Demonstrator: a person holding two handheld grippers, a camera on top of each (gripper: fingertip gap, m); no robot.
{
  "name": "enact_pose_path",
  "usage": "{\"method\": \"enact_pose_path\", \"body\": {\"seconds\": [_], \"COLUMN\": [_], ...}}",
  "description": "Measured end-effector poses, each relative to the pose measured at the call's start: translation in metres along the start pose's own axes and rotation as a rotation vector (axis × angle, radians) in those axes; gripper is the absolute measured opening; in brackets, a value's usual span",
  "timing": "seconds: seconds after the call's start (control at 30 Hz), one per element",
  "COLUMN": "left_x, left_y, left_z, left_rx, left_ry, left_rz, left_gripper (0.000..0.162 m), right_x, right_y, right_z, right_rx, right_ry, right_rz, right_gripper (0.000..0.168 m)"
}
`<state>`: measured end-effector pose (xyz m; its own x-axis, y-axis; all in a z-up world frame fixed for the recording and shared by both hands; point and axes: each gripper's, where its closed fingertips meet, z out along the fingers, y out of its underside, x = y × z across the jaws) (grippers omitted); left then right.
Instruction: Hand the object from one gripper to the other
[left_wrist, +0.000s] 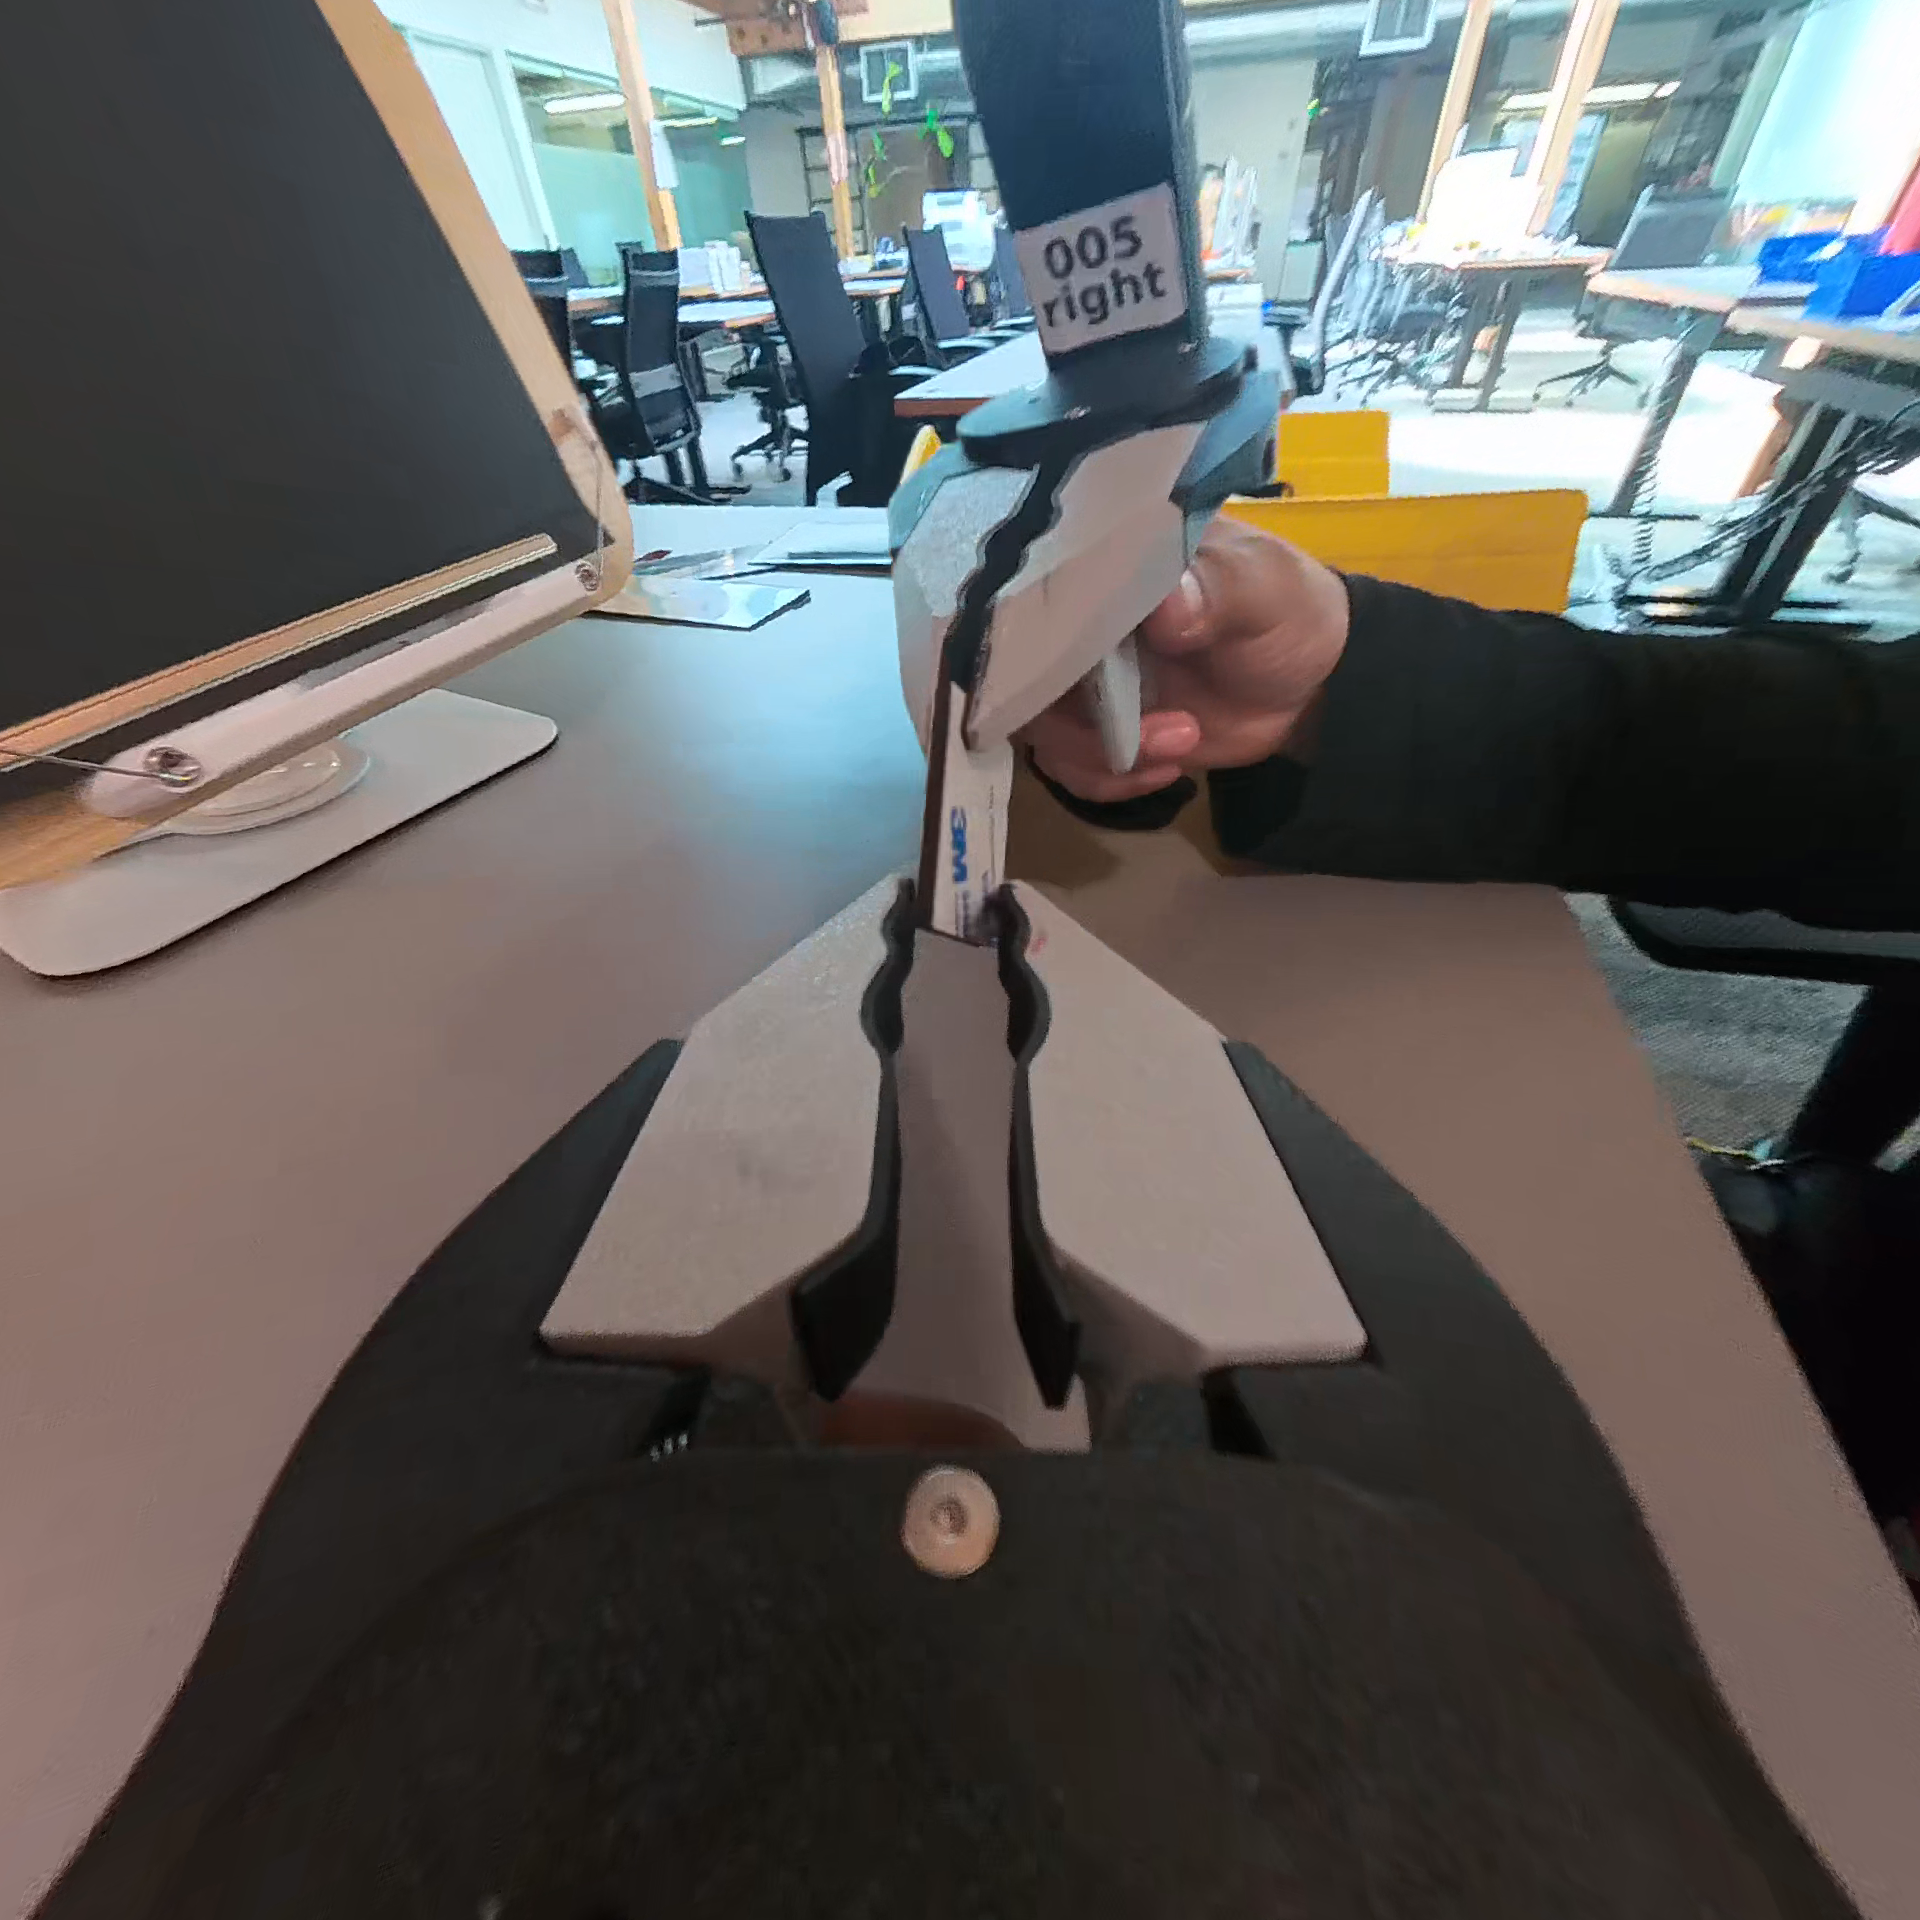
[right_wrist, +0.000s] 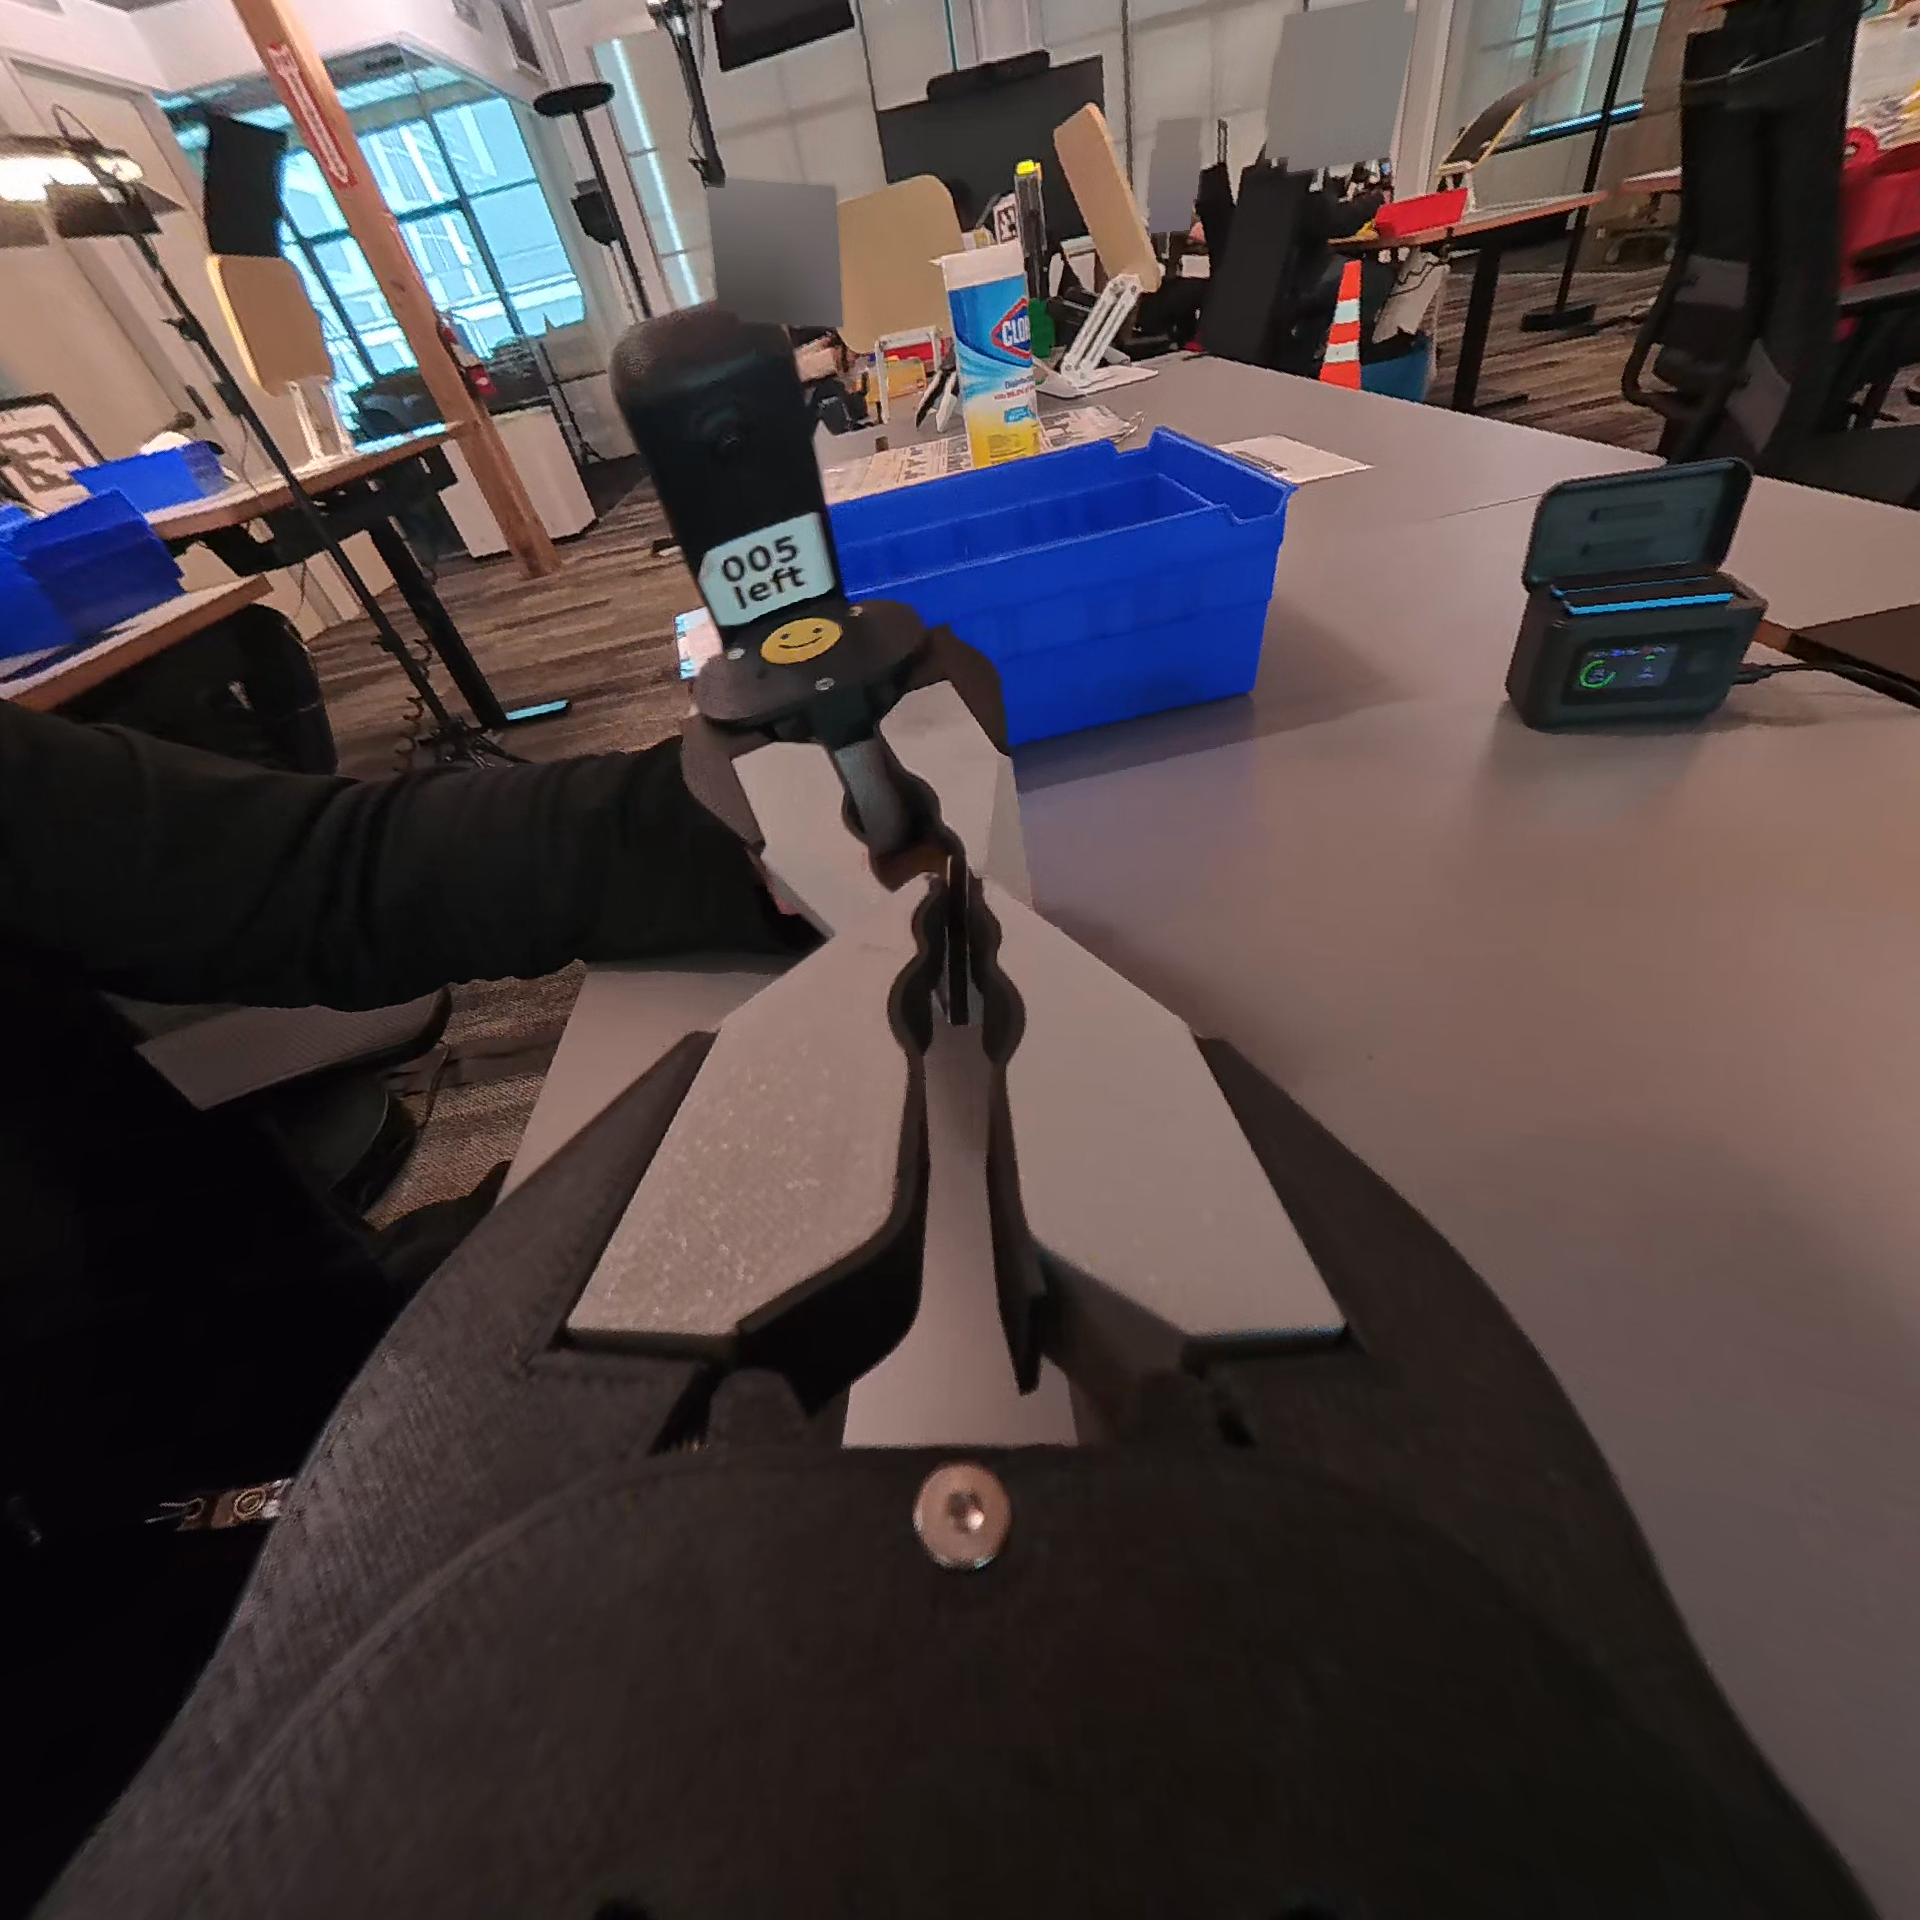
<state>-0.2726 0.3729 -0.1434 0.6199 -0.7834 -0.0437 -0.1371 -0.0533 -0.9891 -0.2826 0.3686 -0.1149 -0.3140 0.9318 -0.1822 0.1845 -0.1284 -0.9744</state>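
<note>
The object is a thin flat strip (left_wrist: 971, 821), white with blue print on one face and dark on the back. In the left wrist view my right gripper (left_wrist: 961, 727) comes down from above and is shut on the strip's upper end. The strip's lower end stands between the fingertips of my left gripper (left_wrist: 956, 920), whose jaws stand slightly apart with a gap beside the strip. In the right wrist view the strip (right_wrist: 956, 966) shows edge-on, pinched between the pads of my right gripper (right_wrist: 956, 935), and the left gripper (right_wrist: 914, 862) meets it from beyond. Both are held above a grey table (right_wrist: 1455, 987).
A monitor (left_wrist: 208, 364) on a white stand (left_wrist: 312, 790) is at the left. A blue bin (right_wrist: 1091, 592), a dark charging case (right_wrist: 1631, 613) and a wipes canister (right_wrist: 992, 353) stand on the table beyond. A person's hand (left_wrist: 1226, 655) holds the right gripper. My left and right fingertips are right by each other.
</note>
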Motion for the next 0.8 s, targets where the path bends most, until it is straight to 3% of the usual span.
{"method": "enact_pose_path", "body": {"seconds": [0.17, 0.27, 0.4, 0.53, 0.8], "left_x": [-0.007, -0.02, -0.041, -0.069, -0.079], "left_y": [0.008, 0.014, 0.018, 0.028, 0.033], "left_z": [0.002, 0.003, -0.002, -0.011, -0.016], "left_rx": [-0.039, -0.076, -0.112, -0.198, -0.24], "left_ry": [-0.058, -0.132, -0.264, -0.456, -0.517], "left_rz": [0.028, 0.05, 0.093, 0.185, 0.212], "left_gripper": [0.027, 0.028, 0.028, 0.023, 0.023], "right_x": [0.021, 0.056, 0.108, 0.138, 0.142], "right_y": [-0.004, -0.002, 0.024, 0.048, 0.049], "right_z": [-0.009, -0.024, -0.057, -0.084, -0.088], "right_rx": [0.021, 0.013, -0.259, -0.508, -0.5], "right_ry": [0.121, 0.356, 0.815, 1.08, 1.103], "right_rz": [0.006, -0.019, -0.224, -0.326, -0.29], "right_gripper": [0.0, 0.0, 0.0, 0.0, 0.0]}}
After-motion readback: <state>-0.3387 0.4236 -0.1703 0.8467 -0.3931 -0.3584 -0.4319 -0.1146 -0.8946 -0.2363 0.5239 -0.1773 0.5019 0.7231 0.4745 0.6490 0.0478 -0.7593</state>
